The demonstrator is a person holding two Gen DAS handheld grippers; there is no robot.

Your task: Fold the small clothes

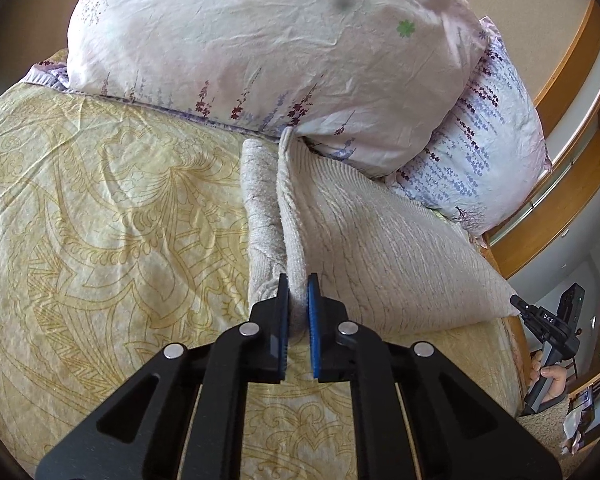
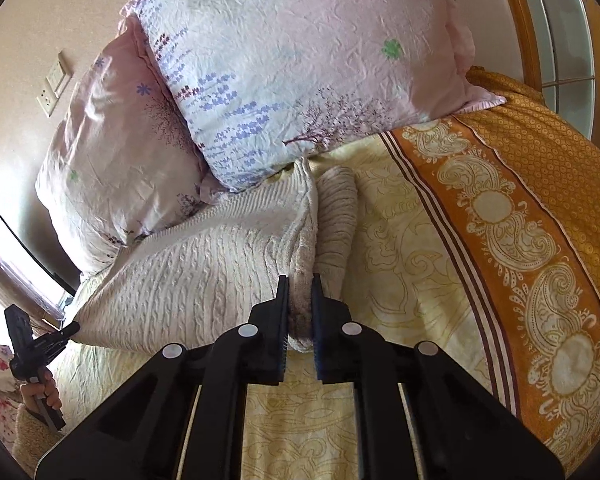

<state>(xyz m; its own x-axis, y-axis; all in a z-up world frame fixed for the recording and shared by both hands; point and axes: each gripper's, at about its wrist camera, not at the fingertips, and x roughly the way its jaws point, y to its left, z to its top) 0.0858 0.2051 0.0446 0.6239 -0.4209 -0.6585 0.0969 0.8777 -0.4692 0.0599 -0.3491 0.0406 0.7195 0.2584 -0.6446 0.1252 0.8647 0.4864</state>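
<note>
Left wrist view: the left tongs pinch a cream knit garment stretched above the bed; its 12 o'clock end tucks under pillows. Right wrist view: the right tongs pinch the garment, hiding the gripped edge.

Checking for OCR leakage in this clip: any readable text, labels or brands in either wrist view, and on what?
"DAS": white letters on the black body of the right gripper, seen from the left wrist view.
No other text is readable. The wall switch plate shows no legible marking. The pillows and bedsheet carry only floral and paisley prints, and the white knitted garment shows no label.
</note>
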